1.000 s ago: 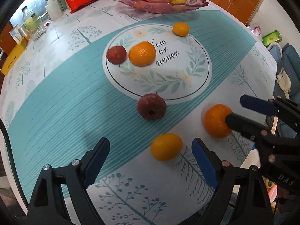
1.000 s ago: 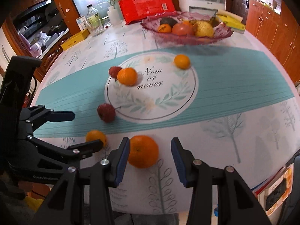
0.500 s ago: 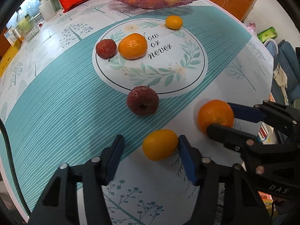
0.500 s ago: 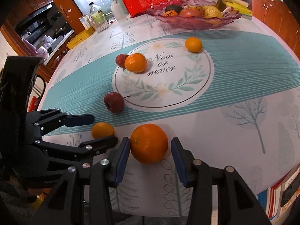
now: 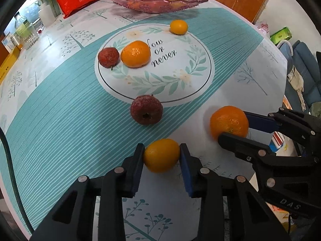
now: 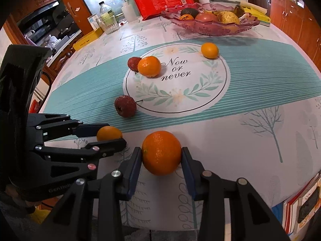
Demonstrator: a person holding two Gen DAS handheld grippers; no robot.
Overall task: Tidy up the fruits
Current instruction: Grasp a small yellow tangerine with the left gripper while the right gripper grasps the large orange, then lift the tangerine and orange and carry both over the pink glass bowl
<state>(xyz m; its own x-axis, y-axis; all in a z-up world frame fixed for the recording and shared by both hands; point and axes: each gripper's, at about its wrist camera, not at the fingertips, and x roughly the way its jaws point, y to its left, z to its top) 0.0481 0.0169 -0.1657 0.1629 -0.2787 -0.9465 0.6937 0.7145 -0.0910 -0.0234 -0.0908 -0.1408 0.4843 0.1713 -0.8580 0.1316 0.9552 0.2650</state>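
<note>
Fruits near the table's front edge are both clamped, the small yellow-orange fruit (image 5: pixel 161 155) in the left gripper (image 5: pixel 161 156) and the orange (image 6: pixel 161 152) in the right gripper (image 6: pixel 161 157), whose jaws have just been closing, so lift gently and straight up without squeezing more.

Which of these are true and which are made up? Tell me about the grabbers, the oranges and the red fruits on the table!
1. The left gripper is squeezing a small yellow-orange fruit. True; its jaws have just closed onto it.
2. The right gripper is closed on nothing. False: the big orange sits between its pads, and the jaws have just been closing on it.
3. Two red fruits lie loose on the tablecloth. True; the other sits beside an orange.
4. The pink glass bowl has nothing in it. False: it holds several fruits.
5. The printed circle says "Now or never". True.
</note>
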